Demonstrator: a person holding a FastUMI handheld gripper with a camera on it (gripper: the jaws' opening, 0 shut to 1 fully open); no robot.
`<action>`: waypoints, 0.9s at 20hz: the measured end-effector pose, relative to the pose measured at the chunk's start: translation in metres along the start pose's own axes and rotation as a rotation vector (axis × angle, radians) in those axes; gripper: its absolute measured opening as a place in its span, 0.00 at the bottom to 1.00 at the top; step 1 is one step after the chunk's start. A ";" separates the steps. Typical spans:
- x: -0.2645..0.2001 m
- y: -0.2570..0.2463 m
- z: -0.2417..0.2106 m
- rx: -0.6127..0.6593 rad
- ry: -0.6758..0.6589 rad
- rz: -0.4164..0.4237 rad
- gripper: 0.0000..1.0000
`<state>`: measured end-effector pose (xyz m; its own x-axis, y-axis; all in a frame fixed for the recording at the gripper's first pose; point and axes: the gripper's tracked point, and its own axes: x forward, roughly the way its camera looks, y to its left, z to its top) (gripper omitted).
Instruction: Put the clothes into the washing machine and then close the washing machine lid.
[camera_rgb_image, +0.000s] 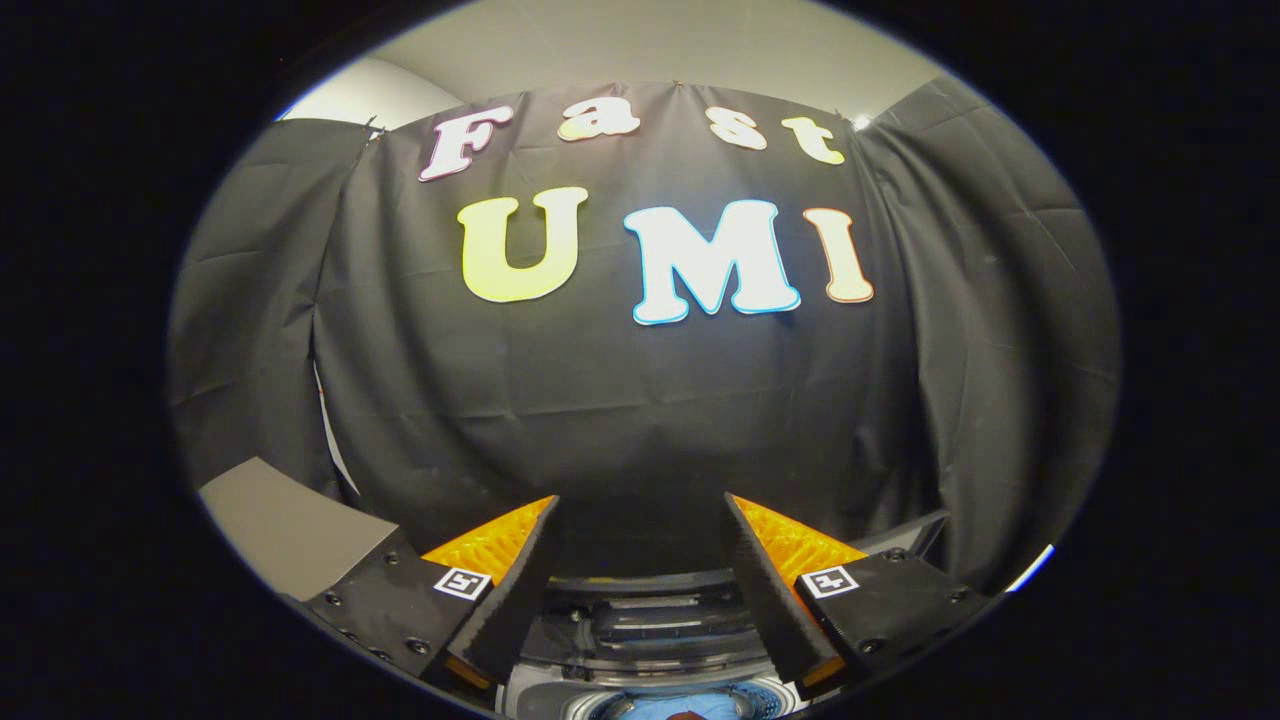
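We are looking forward along the gripper (640, 590), and we are finding its two fingers (505, 600) spread wide apart with nothing between them; they are gripping nothing. The view is pointing mostly at the black cloth wall of the booth (640, 420), so we are judging the gripper to be held level or tipped slightly upward, above the machine and not reaching down into it.

Below the fingers and between them, we are seeing the top of a grey-and-white top-loading washing machine (650, 620), with its dark control panel and rear ledge lying just beyond the fingertips. Nearer to us, under the fingers, the round drum opening (770, 700) is showing. Inside it a piece of light blue cloth (670, 706) is lying. We are taking this to be the clothes of the task, already in the drum, though we cannot tell whether all of the garment is inside, as only a narrow strip of the opening is in sight.

The lid is not covering the opening where we can see it, so we are judging the loading step done or nearly done and the closing of the lid not yet done. We cannot tell where the lid itself stands.

To the gripper's left, a plain grey flat surface (280, 520) is lying beside the machine, in front of the cloth wall.
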<state>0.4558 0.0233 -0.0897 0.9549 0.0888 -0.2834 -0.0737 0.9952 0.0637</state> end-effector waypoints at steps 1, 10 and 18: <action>0.006 -0.002 -0.004 0.001 0.010 0.002 0.97; 0.025 0.003 -0.027 -0.059 0.050 0.025 0.98; 0.014 0.004 -0.026 -0.049 -0.001 0.040 0.98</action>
<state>0.4616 0.0295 -0.1185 0.9511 0.1290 -0.2808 -0.1261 0.9916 0.0285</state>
